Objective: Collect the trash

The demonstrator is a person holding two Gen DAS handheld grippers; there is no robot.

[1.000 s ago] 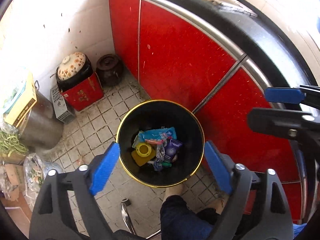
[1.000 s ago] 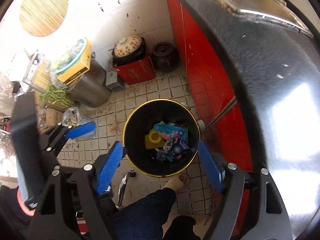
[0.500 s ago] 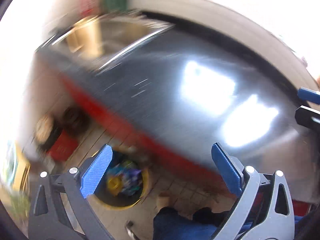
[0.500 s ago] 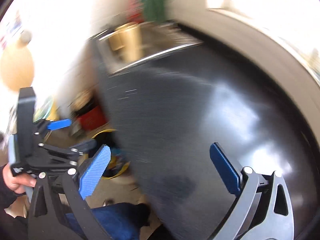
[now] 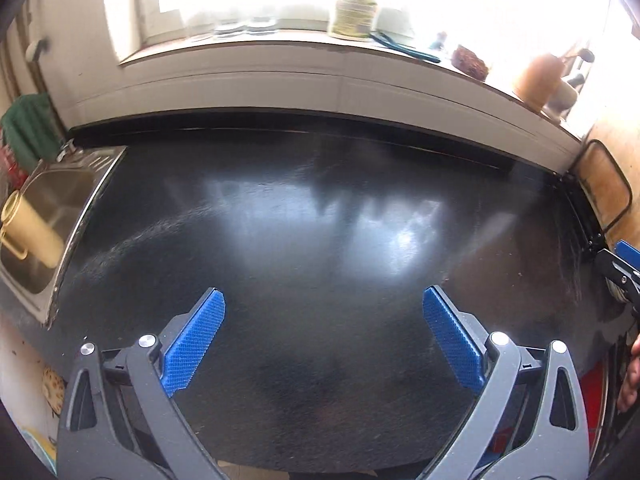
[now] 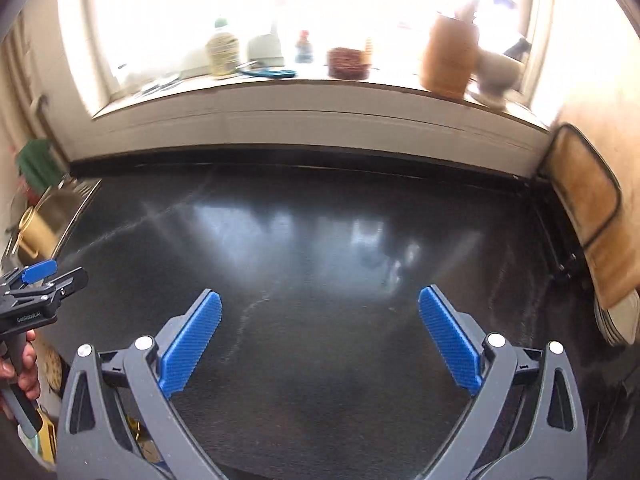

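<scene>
Facing the black surface (image 5: 320,240), the left gripper (image 5: 324,320) holds its jaws wide with nothing between them; a sink (image 5: 48,216) lies at the left edge. No trash shows in this view. Right wrist view: the right gripper (image 6: 320,316) hangs over the same surface, jaws wide and empty; trash is likewise out of view.

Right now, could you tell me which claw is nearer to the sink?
Left. The left claw hangs over the counter on the side toward the sink; the right claw sits farther from it.
</scene>
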